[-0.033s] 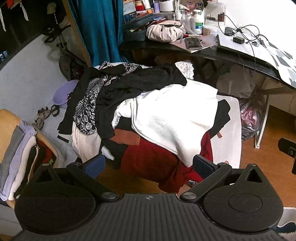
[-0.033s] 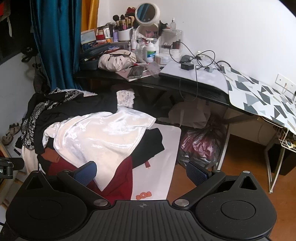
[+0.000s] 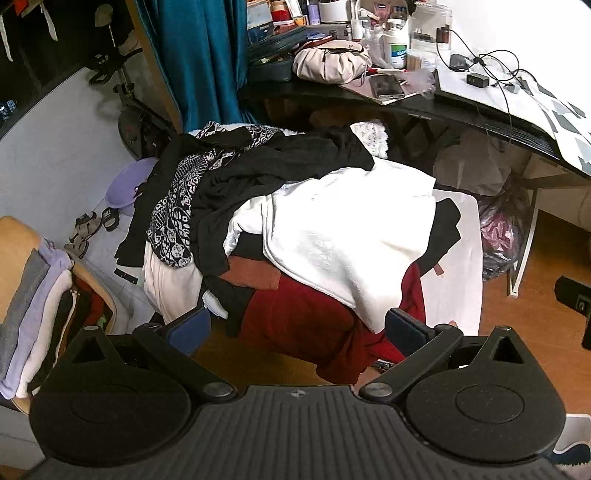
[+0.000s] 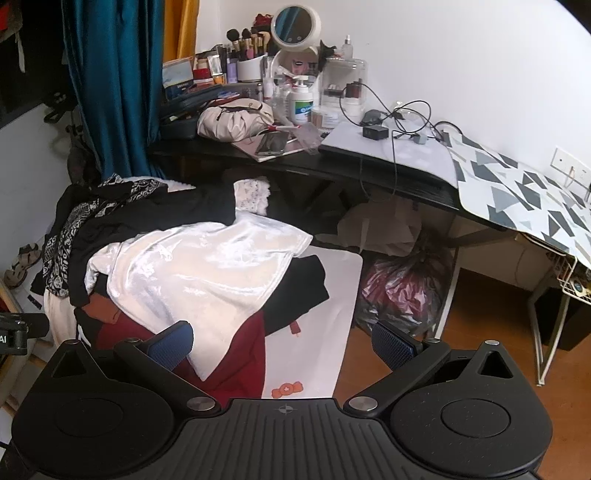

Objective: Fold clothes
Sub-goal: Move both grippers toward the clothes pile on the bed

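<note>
A big pile of clothes (image 3: 295, 229) sits on a white table (image 3: 461, 295) in the middle of the room. On top lies a white top (image 3: 351, 236), a bit crumpled. A black top (image 3: 280, 162) lies behind it, next to a black-and-white patterned cloth (image 3: 173, 221). A red cloth (image 3: 303, 325) hangs off the front edge, under the white top.

The left claw (image 3: 295, 326) is wide open and holds nothing. It hangs just in front of the red cloth. The right claw (image 4: 282, 341) is wide open too, with nothing in it. It is over the front of the table, near the white top's corner.

On the left, a stack (image 3: 33, 317) of folded clothes rests on a wooden chair (image 3: 14, 236). Behind the pile is a black desk (image 4: 332, 166) full of bottles, brushes, a round mirror (image 4: 295, 26) and a beige bag (image 4: 232, 118). A blue curtain (image 4: 107, 85) hangs beside it.
</note>
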Motion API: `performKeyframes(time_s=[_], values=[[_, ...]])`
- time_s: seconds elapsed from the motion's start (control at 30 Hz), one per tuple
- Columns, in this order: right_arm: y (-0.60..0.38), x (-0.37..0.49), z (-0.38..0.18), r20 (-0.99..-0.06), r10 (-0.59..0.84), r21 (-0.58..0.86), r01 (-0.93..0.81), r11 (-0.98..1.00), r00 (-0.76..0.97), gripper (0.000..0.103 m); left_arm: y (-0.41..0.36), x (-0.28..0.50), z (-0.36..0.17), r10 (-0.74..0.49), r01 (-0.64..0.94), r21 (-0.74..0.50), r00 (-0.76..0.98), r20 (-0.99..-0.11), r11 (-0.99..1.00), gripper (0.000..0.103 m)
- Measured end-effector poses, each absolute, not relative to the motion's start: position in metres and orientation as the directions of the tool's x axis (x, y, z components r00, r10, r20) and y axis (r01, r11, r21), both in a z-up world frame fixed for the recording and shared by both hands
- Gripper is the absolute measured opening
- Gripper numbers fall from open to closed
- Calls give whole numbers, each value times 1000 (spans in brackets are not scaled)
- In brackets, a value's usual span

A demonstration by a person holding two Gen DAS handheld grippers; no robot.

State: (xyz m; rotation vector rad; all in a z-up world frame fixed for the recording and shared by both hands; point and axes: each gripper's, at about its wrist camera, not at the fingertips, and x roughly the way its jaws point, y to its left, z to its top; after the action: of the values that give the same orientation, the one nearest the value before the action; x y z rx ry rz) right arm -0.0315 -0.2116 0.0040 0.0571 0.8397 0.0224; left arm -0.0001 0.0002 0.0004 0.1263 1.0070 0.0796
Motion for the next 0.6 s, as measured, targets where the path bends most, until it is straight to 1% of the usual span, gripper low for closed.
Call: performKeyframes(time_s=[0.3, 0.6], values=[[-204, -25, -1, -754, -4, 5, 12, 1000, 657, 102, 7, 8, -11, 125, 5, 150, 519, -845, 989, 103], [-209, -20, -9, -760, 27, 51, 18, 999, 649, 102, 8, 8, -8, 127, -43, 123, 514, -848, 992, 103]])
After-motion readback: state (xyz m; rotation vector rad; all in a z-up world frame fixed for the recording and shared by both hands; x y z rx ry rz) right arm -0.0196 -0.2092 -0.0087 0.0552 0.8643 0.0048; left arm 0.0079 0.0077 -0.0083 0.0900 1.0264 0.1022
